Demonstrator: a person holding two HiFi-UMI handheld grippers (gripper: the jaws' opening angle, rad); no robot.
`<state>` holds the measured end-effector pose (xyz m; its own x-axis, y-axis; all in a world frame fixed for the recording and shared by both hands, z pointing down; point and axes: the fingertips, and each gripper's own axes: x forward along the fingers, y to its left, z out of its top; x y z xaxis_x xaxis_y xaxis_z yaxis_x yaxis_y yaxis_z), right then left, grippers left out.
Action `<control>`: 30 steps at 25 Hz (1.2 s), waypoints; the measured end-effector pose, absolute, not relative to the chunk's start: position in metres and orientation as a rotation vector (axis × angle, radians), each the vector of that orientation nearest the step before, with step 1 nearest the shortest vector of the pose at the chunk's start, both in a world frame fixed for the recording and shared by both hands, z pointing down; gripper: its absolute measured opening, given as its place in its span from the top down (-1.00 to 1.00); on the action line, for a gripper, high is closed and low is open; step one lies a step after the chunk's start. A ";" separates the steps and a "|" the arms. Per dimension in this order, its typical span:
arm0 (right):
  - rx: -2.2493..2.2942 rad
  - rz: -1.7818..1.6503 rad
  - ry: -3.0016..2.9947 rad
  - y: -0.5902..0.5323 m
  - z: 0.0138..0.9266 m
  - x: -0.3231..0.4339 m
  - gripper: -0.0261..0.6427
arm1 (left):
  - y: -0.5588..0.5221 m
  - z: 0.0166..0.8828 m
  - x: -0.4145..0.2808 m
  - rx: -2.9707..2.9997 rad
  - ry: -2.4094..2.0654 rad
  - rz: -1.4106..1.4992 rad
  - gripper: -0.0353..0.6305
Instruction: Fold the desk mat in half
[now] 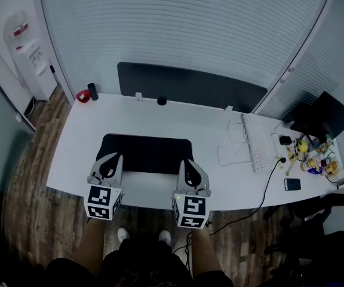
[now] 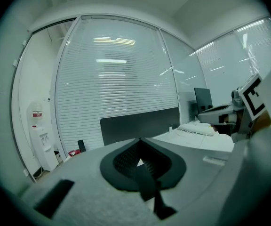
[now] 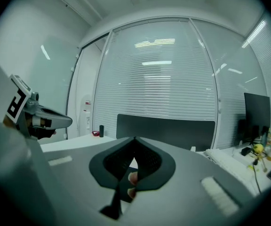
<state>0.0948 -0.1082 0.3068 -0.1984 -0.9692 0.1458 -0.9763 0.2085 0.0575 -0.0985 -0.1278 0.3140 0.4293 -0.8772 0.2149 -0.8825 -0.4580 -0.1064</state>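
Left gripper (image 1: 113, 158): jaws closed, pinching the near left corner of the black mat (image 1: 148, 150). Right gripper (image 1: 187, 163): jaws closed on the near right corner (a dark strip shows between each pair). Mat lies on the white desk (image 1: 220, 124), toward its front edge.

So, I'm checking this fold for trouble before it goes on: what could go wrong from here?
1. The left gripper and right gripper each seem shut on only a thin strip of the black rectangular desk mat's near edge; it could slip free when carried over.
2. If one gripper runs ahead of the other, the fold could come out skewed, with the edges not meeting.
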 end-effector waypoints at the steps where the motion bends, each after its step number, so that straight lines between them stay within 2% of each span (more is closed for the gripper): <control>1: 1.887 0.067 -2.342 -0.107 0.303 0.094 0.89 | -0.126 0.313 -0.099 2.636 -1.629 0.371 0.89; 9: 1.892 0.043 -2.405 -0.102 0.280 0.091 0.89 | -0.118 0.298 -0.107 2.635 -1.664 0.338 0.89; 30: 1.821 0.064 -2.455 -0.080 0.290 0.077 0.89 | -0.094 0.290 -0.107 2.663 -1.709 0.308 0.89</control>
